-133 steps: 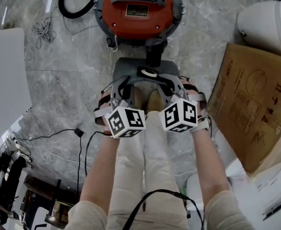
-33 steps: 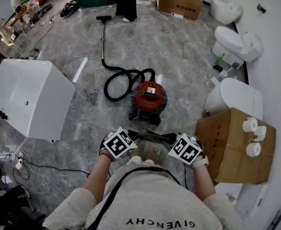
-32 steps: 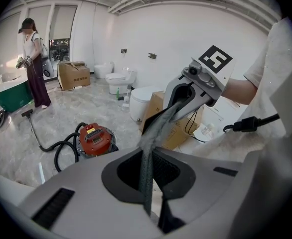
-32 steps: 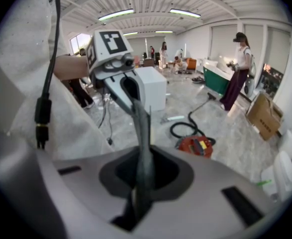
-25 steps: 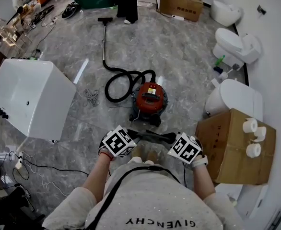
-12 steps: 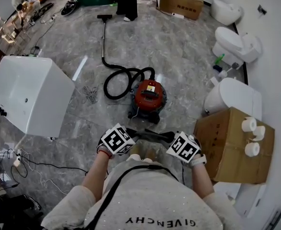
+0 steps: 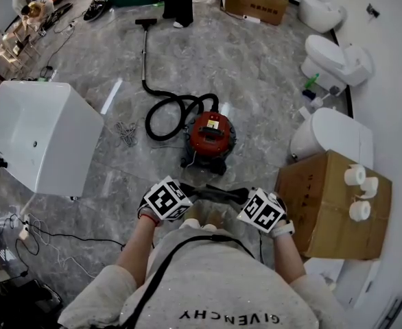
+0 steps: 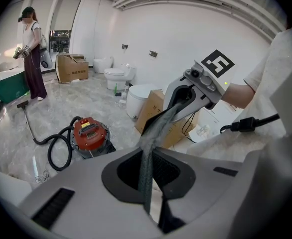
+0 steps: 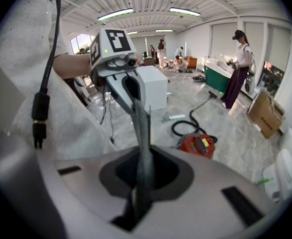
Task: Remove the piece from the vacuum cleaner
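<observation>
My left gripper (image 8: 148,205) and right gripper (image 9: 137,208) fingers pinch tight on the grey piece (image 7: 215,194), lower centre, well apart from the vacuum cleaner (image 7: 209,134) mid-frame. It looks removed; next I'd set it down.

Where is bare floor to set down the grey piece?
Bare marble floor lies between white fixture and red vacuum cleaner, nearer than the cable bundle, and beyond the hose. Crowded at the right: cardboard box, toilets.
</observation>
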Action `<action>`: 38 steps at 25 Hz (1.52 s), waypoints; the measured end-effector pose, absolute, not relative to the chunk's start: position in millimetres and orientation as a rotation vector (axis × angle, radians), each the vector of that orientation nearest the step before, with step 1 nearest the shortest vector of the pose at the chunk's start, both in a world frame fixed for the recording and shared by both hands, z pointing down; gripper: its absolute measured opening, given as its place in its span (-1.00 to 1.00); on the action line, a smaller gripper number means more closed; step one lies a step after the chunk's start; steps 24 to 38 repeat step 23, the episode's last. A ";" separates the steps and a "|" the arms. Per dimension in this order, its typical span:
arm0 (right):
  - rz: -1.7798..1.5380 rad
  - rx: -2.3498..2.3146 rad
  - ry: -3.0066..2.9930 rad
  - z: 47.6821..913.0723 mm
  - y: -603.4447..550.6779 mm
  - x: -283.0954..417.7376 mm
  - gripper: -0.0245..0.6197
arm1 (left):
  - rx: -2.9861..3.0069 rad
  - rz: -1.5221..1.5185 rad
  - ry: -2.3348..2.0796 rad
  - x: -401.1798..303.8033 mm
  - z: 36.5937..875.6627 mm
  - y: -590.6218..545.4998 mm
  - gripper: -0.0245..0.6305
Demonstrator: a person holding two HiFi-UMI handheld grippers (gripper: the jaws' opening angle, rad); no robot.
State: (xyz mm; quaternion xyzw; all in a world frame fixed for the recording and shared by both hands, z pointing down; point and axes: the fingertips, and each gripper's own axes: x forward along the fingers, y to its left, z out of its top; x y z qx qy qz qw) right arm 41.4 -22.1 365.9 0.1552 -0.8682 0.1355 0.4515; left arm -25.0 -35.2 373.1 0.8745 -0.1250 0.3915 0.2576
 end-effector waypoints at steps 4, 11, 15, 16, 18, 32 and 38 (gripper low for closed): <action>0.343 0.391 -2.145 366.5 -23.3 46.4 -0.81 | 2.370 1.074 -0.323 -19.9 373.2 -36.4 -0.81; 0.351 0.392 -2.145 366.5 -23.5 51.4 -0.81 | 2.367 1.082 -0.310 -15.0 373.0 -36.3 -0.82; 0.347 0.388 -2.144 365.9 -24.9 51.4 -0.81 | 2.361 1.080 -0.311 -14.8 372.6 -37.0 -0.81; 0.347 0.387 -2.144 366.0 -24.8 51.3 -0.81 | 2.360 1.081 -0.310 -15.0 372.8 -36.9 -0.82; 0.350 0.388 -2.144 366.0 -24.3 51.5 -0.81 | 2.358 1.083 -0.306 -14.8 372.9 -36.3 -0.82; 0.355 0.393 -2.144 365.3 -25.1 52.5 -0.81 | 2.359 1.093 -0.297 -14.0 371.8 -37.2 -0.81; 0.355 0.393 -2.144 365.3 -25.1 52.5 -0.81 | 2.359 1.093 -0.297 -14.0 371.8 -37.2 -0.81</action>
